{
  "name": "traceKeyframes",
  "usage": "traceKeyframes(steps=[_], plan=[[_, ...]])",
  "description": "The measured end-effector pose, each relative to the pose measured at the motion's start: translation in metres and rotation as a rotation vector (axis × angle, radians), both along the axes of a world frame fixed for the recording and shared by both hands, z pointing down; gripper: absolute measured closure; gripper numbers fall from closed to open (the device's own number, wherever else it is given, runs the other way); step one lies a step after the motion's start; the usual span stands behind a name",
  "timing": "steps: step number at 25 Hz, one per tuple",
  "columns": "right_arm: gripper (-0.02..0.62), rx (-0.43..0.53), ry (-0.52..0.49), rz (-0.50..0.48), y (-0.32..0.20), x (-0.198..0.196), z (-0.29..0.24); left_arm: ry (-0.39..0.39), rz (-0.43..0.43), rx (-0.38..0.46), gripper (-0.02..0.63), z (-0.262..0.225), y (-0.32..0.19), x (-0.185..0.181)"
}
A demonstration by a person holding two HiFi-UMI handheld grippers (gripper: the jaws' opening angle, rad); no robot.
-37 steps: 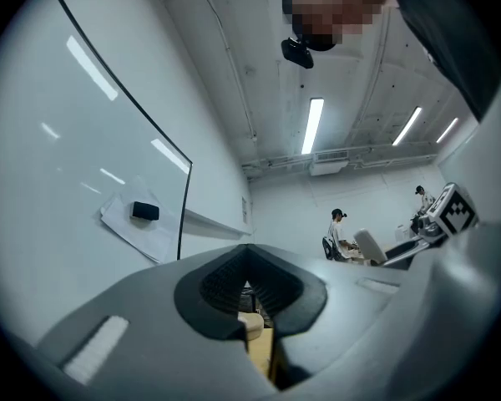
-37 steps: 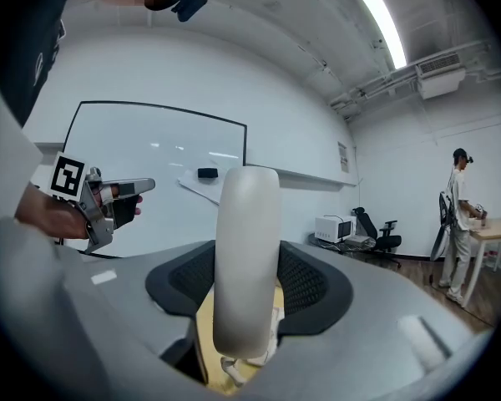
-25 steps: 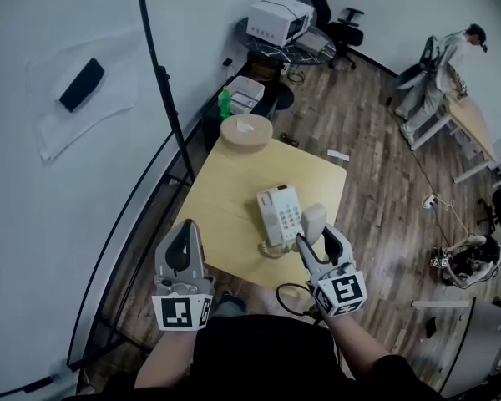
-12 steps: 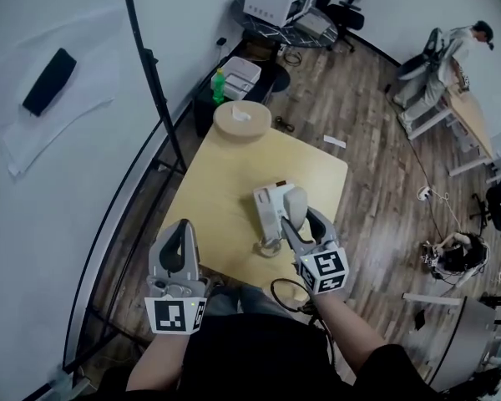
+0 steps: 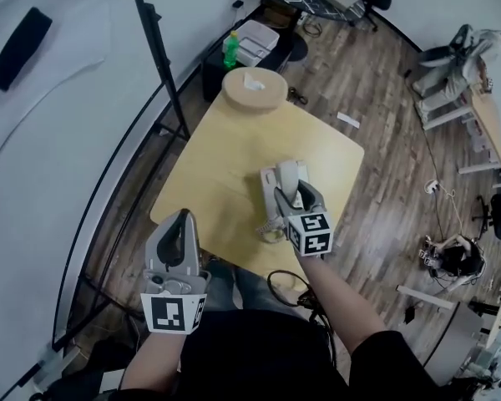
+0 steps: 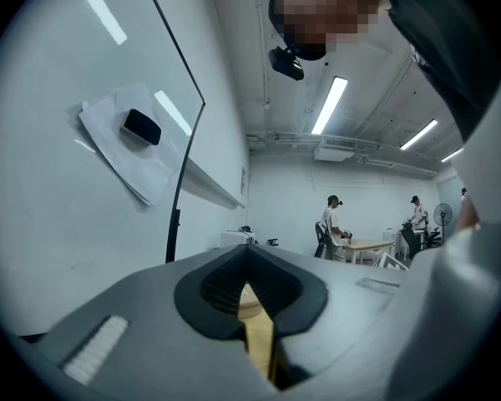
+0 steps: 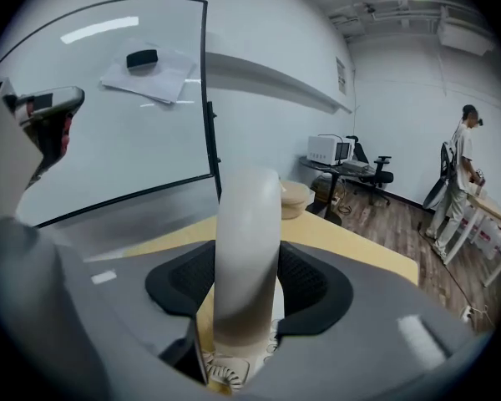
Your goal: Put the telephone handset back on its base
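While right gripper (image 5: 291,195) pinches handset (image 7: 246,249) over base (image 5: 269,192), left gripper (image 5: 178,229) pressed together, round box (image 5: 255,89) beyond.

**Legible text:** none. No word, number or brand could be read in any view.

**Markers:** the cube on my left gripper (image 5: 179,222) and the cube on my right gripper (image 5: 289,187) each bore a black-and-white square marker, which was a pattern and not characters.

**Telephone:** the telephone handset (image 7: 246,257) showed a plain pale surface. Any print on the base (image 5: 269,195) was too small to tell.

**Wall:** the paper (image 7: 163,78) was too far off for any writing to be made out.
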State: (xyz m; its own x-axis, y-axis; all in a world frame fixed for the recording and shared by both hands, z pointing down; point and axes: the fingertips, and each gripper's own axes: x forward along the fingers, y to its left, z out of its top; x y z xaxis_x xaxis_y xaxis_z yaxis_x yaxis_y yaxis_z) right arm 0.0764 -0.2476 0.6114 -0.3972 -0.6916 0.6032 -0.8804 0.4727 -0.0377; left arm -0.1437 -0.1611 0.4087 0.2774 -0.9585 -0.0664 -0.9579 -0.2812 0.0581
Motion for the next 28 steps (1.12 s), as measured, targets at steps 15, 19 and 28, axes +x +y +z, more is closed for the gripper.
traceKeyframes(steps=[15, 19, 28], plan=[[0.362, -0.202, 0.124, 0.027, 0.0, -0.002, 0.087, 0.006, 0.009, -0.051, 0.606, 0.031, -0.007, 0.001], [0.362, -0.248, 0.136, 0.043, 0.004, 0.0, 0.098, 0.017, 0.008, -0.057, 0.606, 0.034, -0.009, 0.001], [0.362, -0.327, 0.162, 0.104, 0.0, -0.002, 0.115, 0.028, 0.039, -0.073, 0.606, 0.042, -0.006, 0.005]])
